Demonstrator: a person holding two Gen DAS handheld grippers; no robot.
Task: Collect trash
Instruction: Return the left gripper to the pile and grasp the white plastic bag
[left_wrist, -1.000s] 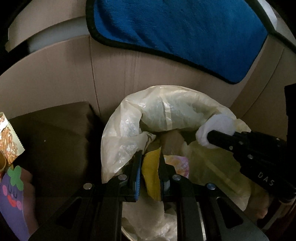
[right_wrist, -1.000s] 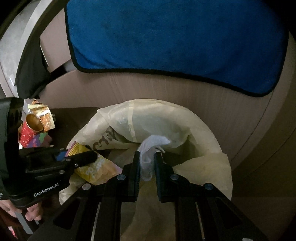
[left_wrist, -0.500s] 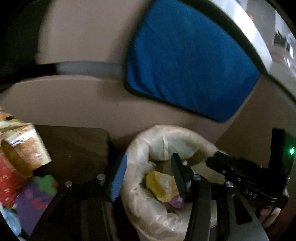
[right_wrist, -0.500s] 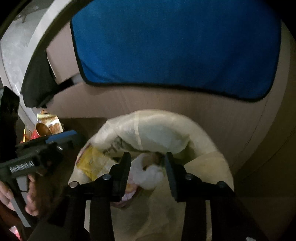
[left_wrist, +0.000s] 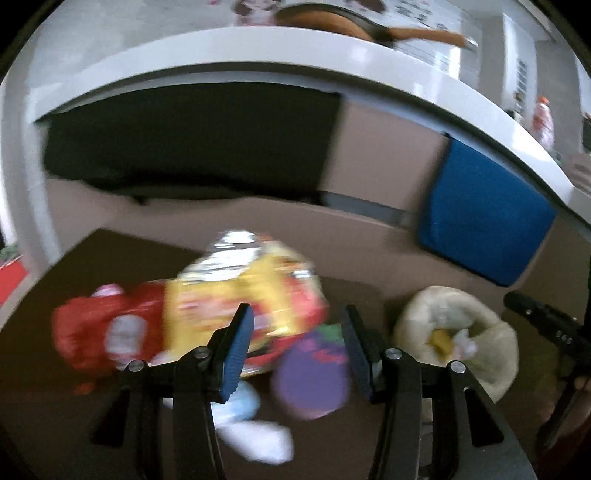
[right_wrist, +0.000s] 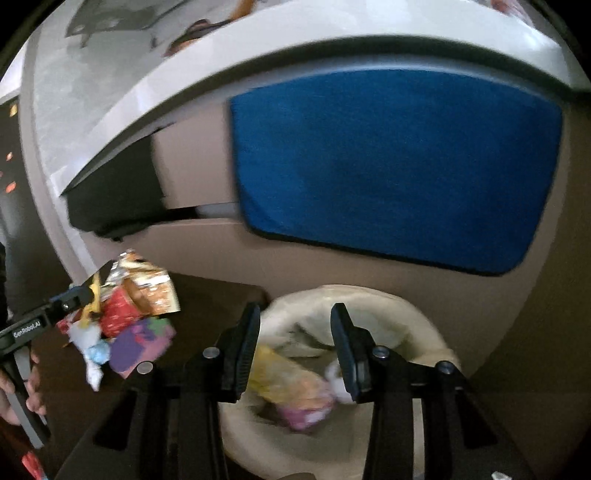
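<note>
Your left gripper (left_wrist: 297, 345) is spread wide over the blurry pile of red, yellow and purple wrappers (left_wrist: 207, 321), and your right gripper (right_wrist: 293, 345), empty and spread too, hangs over the cream plastic trash bag (right_wrist: 413, 325) at 6 o'clock.

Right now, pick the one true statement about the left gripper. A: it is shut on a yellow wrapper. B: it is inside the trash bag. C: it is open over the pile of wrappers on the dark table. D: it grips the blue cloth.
C: the left gripper is spread open and empty, over the wrapper pile, with the trash bag off to its right.
</note>
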